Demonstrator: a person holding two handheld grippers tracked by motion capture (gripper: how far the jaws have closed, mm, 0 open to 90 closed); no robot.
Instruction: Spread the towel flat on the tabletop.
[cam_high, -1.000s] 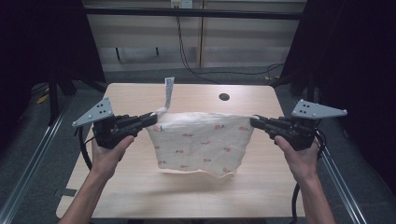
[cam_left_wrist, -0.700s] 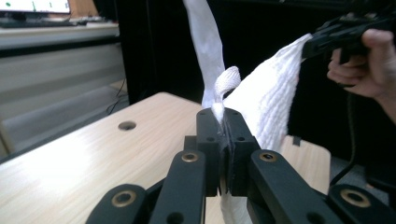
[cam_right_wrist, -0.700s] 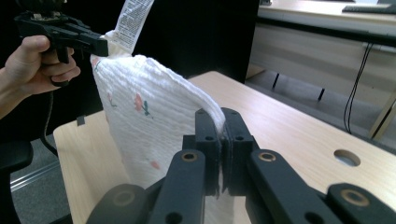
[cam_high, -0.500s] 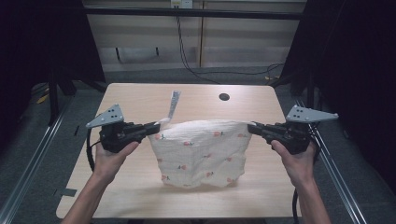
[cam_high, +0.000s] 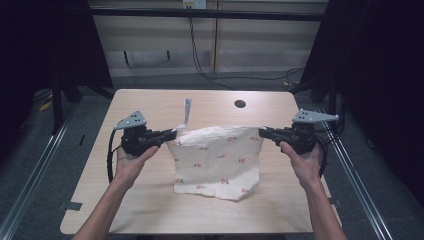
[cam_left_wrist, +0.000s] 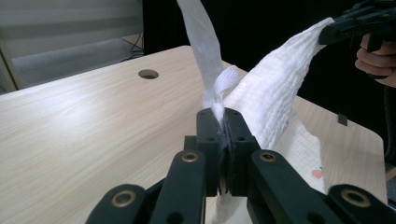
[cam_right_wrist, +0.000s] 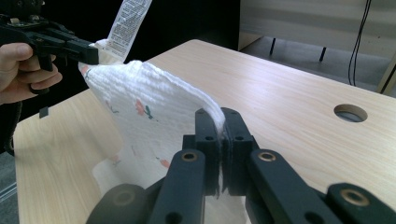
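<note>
A white cloth (cam_high: 217, 157) with small red flower prints hangs between both grippers above the wooden table (cam_high: 150, 107), its lower edge resting on the tabletop. My left gripper (cam_high: 173, 134) is shut on the cloth's left top corner, where a white care label (cam_high: 187, 110) sticks up. My right gripper (cam_high: 261, 132) is shut on the right top corner. In the left gripper view the jaws (cam_left_wrist: 224, 122) pinch the cloth (cam_left_wrist: 275, 98) and label (cam_left_wrist: 201, 42). In the right gripper view the jaws (cam_right_wrist: 221, 120) clamp the cloth (cam_right_wrist: 149, 116).
A round cable hole (cam_high: 240, 104) sits in the table near its far edge. Metal rails (cam_high: 45, 150) run along the floor on both sides of the table. Cables (cam_high: 200, 60) hang by the wall behind.
Both grippers have come lower and closer together with the cloth, so its top edge sags more and more of its lower part lies on the table.
</note>
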